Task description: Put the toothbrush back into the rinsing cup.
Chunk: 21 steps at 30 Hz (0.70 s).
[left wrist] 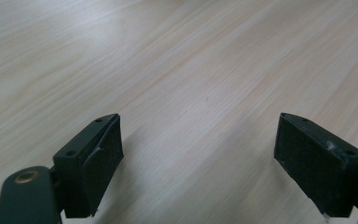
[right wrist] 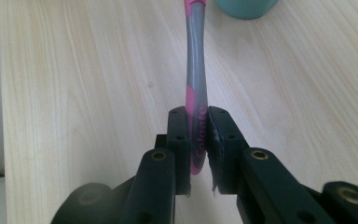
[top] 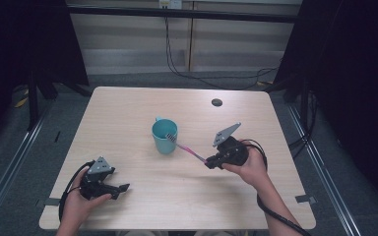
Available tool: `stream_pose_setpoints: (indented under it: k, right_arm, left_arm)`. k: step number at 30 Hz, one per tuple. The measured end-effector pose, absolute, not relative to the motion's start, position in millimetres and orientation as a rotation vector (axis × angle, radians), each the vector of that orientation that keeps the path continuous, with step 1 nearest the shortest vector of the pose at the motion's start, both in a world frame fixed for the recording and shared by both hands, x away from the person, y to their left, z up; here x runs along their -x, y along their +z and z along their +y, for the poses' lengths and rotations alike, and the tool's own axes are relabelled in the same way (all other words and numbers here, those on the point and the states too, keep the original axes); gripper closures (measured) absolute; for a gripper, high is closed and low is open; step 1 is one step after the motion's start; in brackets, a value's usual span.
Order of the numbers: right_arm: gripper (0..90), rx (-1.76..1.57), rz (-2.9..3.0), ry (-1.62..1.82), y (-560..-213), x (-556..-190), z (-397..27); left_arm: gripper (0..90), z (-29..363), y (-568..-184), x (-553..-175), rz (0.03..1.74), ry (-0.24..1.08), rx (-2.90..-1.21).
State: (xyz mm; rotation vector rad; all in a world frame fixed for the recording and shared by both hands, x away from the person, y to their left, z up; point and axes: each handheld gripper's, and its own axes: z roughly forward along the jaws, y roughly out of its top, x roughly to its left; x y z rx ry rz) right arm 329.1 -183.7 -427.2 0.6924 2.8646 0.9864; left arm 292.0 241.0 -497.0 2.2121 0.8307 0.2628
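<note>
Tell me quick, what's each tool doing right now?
Left tool: open, nothing between its jaws, above the pale wooden table.
Right tool: closed on the pink-and-grey plastic toothbrush.

glossy pink-and-grey plastic toothbrush [right wrist: 195, 88] in my matt black right gripper [right wrist: 197, 135]; beside it, smooth teal plastic cup [top: 165, 136] on pale matt wood-grain table [top: 128, 113].

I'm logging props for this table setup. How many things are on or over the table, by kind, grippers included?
Cups: 1, teal cup
Toothbrushes: 1, pink and grey toothbrush, clamped in the right gripper
Grippers: 2, counting the left gripper, jaws apart
Total: 4
</note>
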Motion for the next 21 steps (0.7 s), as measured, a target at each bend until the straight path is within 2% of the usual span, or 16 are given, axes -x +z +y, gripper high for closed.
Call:
stream_pose_setpoints:
  k: [21]
  right_arm:
    - [80.1,-0.757,2.784,1.15,-420,-328,-188]
  left_arm:
    - [16.5,205,-459,-305,0.757,0.164,-2.112]
